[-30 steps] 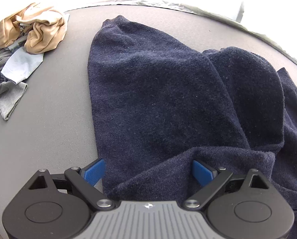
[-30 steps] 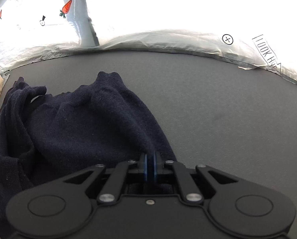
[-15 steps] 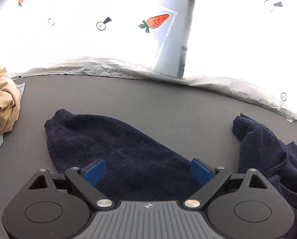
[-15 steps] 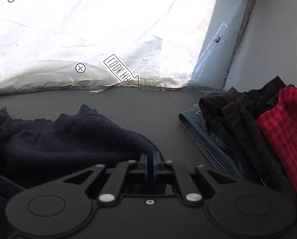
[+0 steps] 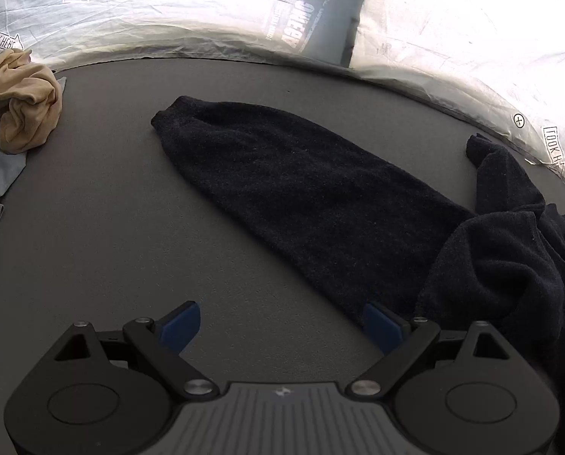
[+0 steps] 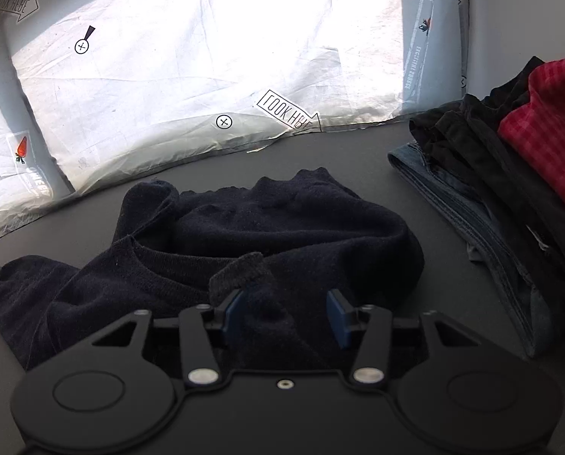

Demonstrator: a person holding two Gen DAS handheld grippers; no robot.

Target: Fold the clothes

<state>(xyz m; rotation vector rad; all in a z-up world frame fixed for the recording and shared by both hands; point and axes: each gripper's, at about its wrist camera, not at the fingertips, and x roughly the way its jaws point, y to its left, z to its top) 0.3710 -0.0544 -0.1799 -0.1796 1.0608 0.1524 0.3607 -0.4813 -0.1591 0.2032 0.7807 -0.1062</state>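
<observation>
We have the dark sweater [image 6: 267, 235] lying on the grey desk [image 5: 93, 250], and both claws are letting it be. Our left claw [image 5: 280, 328] hangs spread wide over bare desk, with nothing between its blue pads; one sleeve [image 5: 282, 185] stretches out flat ahead of it, laid straight, we judge, so it can be folded in cleanly. Our right claw [image 6: 285, 313] has just been opening, and its pads stand apart with a cuff [image 6: 240, 269] and bunched knit between them, not pinched. We judge the cuff has been set down across the sweater's body as a fold. The body itself is rumpled near the collar, so smoothing seems due. The folded stack [image 6: 509, 174] at the right probably waits for this piece, while the crumpled tan garment [image 5: 21, 102] at the far left looks unfolded.
</observation>
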